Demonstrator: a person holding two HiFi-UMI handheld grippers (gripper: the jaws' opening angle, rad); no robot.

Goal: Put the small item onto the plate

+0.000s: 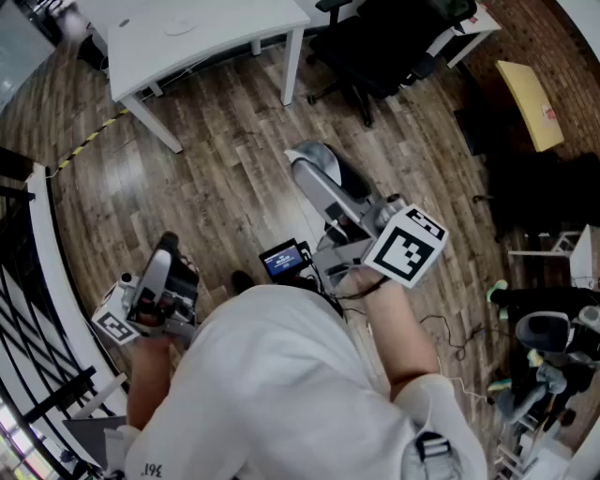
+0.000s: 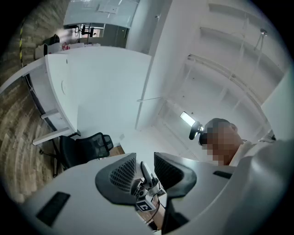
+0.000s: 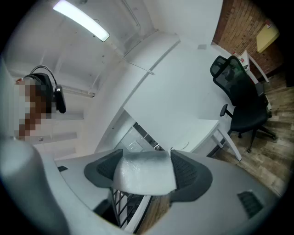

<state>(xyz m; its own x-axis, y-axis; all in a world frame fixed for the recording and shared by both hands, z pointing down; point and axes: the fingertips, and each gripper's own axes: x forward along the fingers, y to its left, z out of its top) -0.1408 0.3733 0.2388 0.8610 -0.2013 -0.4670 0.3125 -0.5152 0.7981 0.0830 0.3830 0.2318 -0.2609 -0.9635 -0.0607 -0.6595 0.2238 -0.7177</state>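
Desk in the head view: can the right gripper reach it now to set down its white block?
Probably not yet. The right gripper, shut on the block, is well short of the desk, with open wood floor between. Nothing blocks the way; the person would likely need to step closer.

We see a white desk (image 1: 234, 28) standing on the wooden floor (image 1: 216, 178), a black office chair (image 1: 384, 42) just beside it, and a black railing (image 1: 21, 328) at left.
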